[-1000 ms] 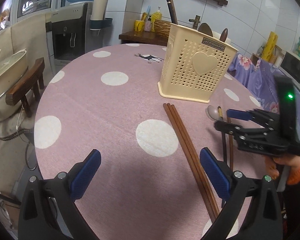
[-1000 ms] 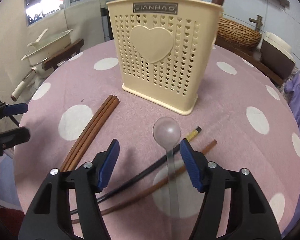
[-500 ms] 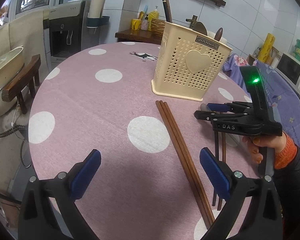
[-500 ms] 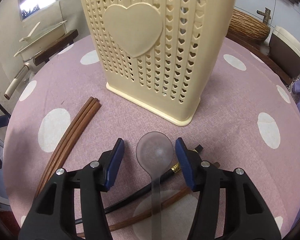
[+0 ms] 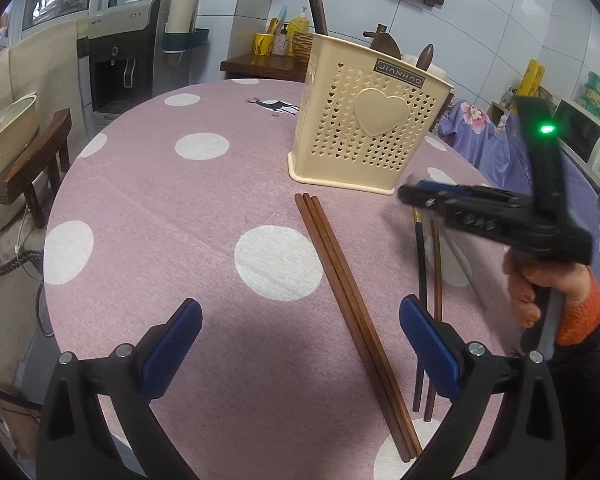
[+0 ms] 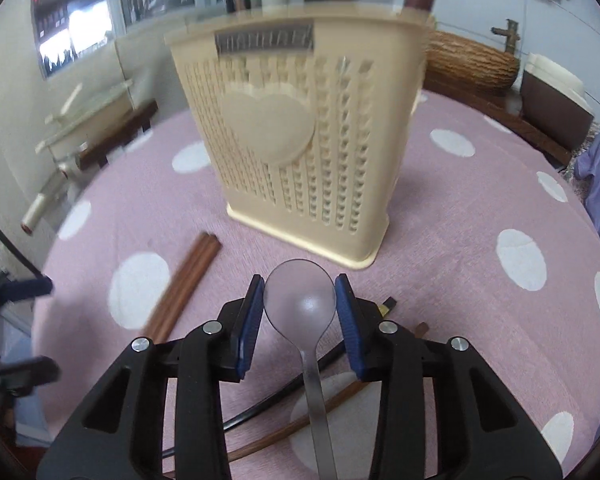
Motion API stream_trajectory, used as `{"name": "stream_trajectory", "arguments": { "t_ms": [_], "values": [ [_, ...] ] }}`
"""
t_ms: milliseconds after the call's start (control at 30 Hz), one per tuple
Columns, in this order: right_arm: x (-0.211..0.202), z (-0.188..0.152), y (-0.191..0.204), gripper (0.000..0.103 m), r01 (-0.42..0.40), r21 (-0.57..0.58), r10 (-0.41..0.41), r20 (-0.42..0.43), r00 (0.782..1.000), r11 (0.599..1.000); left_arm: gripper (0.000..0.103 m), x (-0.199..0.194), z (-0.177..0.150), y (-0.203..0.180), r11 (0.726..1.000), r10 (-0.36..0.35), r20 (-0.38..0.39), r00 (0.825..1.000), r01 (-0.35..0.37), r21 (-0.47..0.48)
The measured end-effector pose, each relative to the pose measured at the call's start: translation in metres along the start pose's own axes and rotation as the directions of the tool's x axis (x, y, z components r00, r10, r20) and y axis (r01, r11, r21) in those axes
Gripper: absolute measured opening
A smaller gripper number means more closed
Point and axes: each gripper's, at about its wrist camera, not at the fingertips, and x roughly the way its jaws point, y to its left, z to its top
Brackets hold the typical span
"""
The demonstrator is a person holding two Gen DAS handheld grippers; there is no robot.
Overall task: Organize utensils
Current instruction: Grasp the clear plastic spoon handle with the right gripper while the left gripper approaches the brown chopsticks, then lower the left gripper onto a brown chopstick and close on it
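A cream perforated utensil holder [image 5: 364, 136] with a heart on its front stands on the pink dotted table; it also shows in the right wrist view [image 6: 300, 140]. My right gripper [image 6: 300, 312] is shut on the bowl of a metal spoon [image 6: 300, 304], just in front of the holder's base; from the left wrist view it [image 5: 416, 196] sits low by the holder. Brown chopsticks [image 5: 352, 288] lie between the grippers, with a black chopstick [image 5: 420, 264] and a brown one [image 5: 437, 264] further right. My left gripper [image 5: 300, 344] is open and empty above the near table.
Utensil handles [image 5: 316, 4] stick out of the holder. A wooden stool [image 5: 36, 160] and a water dispenser [image 5: 128, 56] stand left of the table. A purple floral cloth [image 5: 484, 140] lies behind on the right. A woven basket [image 6: 472, 60] sits behind the holder.
My right gripper has closed on the spoon's bowl, and the holder looks further off than half a second ago. My left gripper has stayed open and hardly moved.
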Motion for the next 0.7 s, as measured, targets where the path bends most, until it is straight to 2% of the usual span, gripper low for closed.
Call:
{"name": "stream_trajectory", "arguments": {
  "t_ms": [133, 300, 367, 467, 567, 700],
  "values": [
    [-0.048, -0.004, -0.004, 0.037, -0.005, 0.069, -0.002, 0.113, 0.994, 0.998, 0.098, 0.004, 0.001, 0.0, 1.0, -0.002, -0.007, 1.0, 0.002, -0.004],
    [-0.103, -0.018, -0.01, 0.037, -0.017, 0.185, -0.029, 0.244, 0.969, 0.983, 0.093, 0.011, 0.005, 0.0, 1.0, 0.012, -0.006, 1.0, -0.012, -0.009],
    [-0.116, -0.024, -0.012, 0.037, 0.017, 0.205, -0.073, 0.271, 0.96, 0.979, 0.082, 0.016, 0.007, -0.003, 1.0, 0.027, -0.009, 1.0, -0.027, 0.0],
    [-0.128, -0.034, -0.009, 0.037, 0.062, 0.209, -0.125, 0.303, 0.945, 0.976, 0.062, 0.025, 0.009, -0.012, 0.998, 0.044, -0.029, 0.999, -0.043, 0.035],
    [-0.13, -0.037, -0.007, 0.037, 0.057, 0.215, -0.124, 0.314, 0.941, 0.975, 0.052, 0.035, 0.009, -0.021, 0.997, 0.048, -0.053, 0.997, -0.045, 0.063],
    [-0.134, -0.038, -0.006, 0.037, 0.046, 0.216, -0.117, 0.328, 0.937, 0.975, 0.047, 0.047, 0.008, -0.029, 0.995, 0.066, -0.074, 0.995, -0.06, 0.085]
  ]
}}
